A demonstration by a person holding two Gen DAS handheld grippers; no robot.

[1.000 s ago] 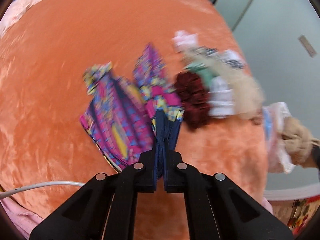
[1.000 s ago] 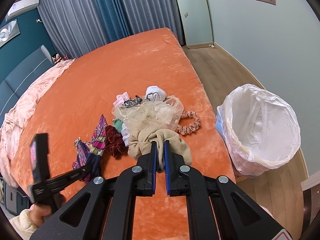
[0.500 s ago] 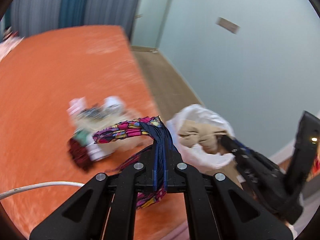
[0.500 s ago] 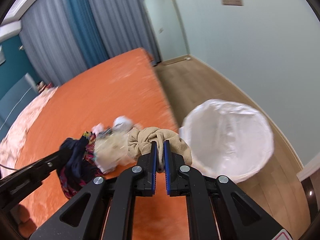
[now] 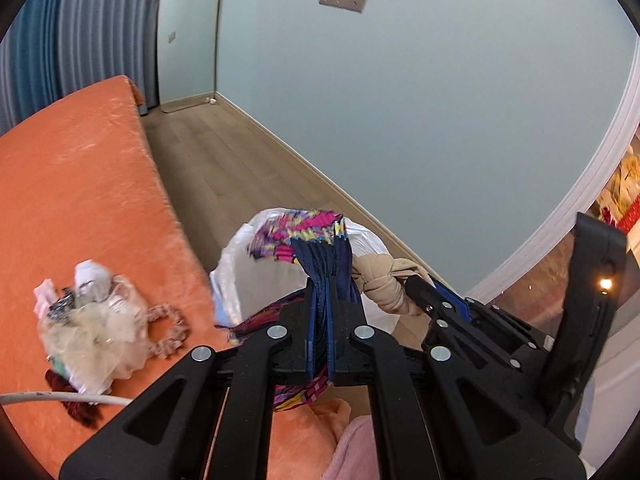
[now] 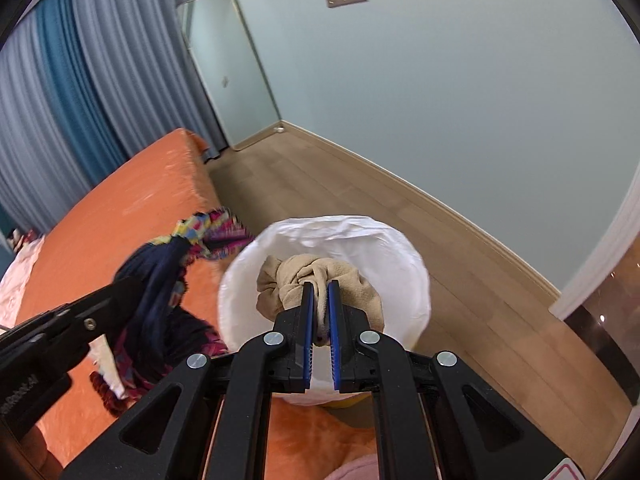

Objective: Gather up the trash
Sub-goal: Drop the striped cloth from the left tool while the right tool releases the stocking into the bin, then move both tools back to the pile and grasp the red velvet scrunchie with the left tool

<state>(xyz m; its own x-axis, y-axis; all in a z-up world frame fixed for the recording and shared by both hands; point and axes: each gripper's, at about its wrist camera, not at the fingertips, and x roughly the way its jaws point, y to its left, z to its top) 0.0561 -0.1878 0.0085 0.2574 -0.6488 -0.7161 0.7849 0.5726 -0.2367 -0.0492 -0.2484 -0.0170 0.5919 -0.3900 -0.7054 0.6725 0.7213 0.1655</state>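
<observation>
My left gripper (image 5: 320,286) is shut on a colourful patterned cloth (image 5: 304,236) with a navy part and holds it in the air over the near rim of the white-lined trash bin (image 5: 240,276). My right gripper (image 6: 320,286) is shut on a knotted beige cloth (image 6: 320,272) and holds it above the open bin (image 6: 360,240). In the left wrist view the beige cloth (image 5: 384,280) hangs just right of my left fingers. In the right wrist view the patterned cloth (image 6: 168,276) hangs at the bin's left side.
An orange bed (image 5: 72,184) lies to the left. On it is a pile of trash: a crumpled clear bag (image 5: 96,328), a pink scrunchie (image 5: 172,328), white wads (image 5: 90,276) and a dark red scrunchie (image 5: 80,406). Wooden floor (image 6: 360,184) and a pale wall lie beyond the bin.
Both grippers have lifted their cloths off the bed and swung right. They now hang at the bin, the beige cloth over its opening.
</observation>
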